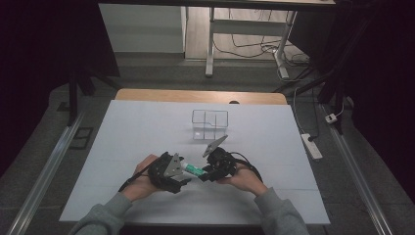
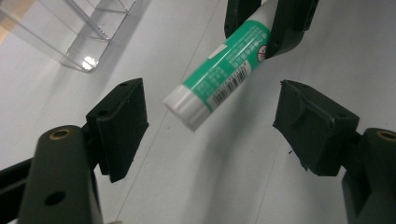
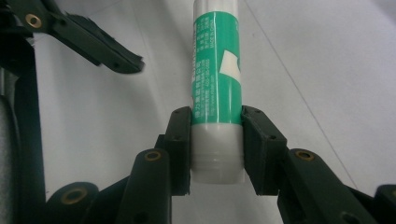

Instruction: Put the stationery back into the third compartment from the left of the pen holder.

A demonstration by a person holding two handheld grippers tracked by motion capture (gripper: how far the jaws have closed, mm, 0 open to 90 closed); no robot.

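A green and white glue stick [image 3: 216, 79] is clamped at its white end between the jaws of my right gripper [image 3: 217, 149], which is shut on it. In the high view the glue stick [image 1: 194, 170] spans the gap between my left gripper [image 1: 186, 172] and my right gripper [image 1: 208, 172] near the table's front middle. In the left gripper view the glue stick [image 2: 219, 74] points its free white end into the space between the jaws of my left gripper [image 2: 210, 121], which stands open around it without touching.
A clear plastic organizer box [image 1: 210, 124] with compartments stands on the white table [image 1: 147, 132] behind the grippers; the box [image 2: 70, 32] shows at the upper left of the left gripper view. A power strip [image 1: 311, 146] lies on the floor at the right.
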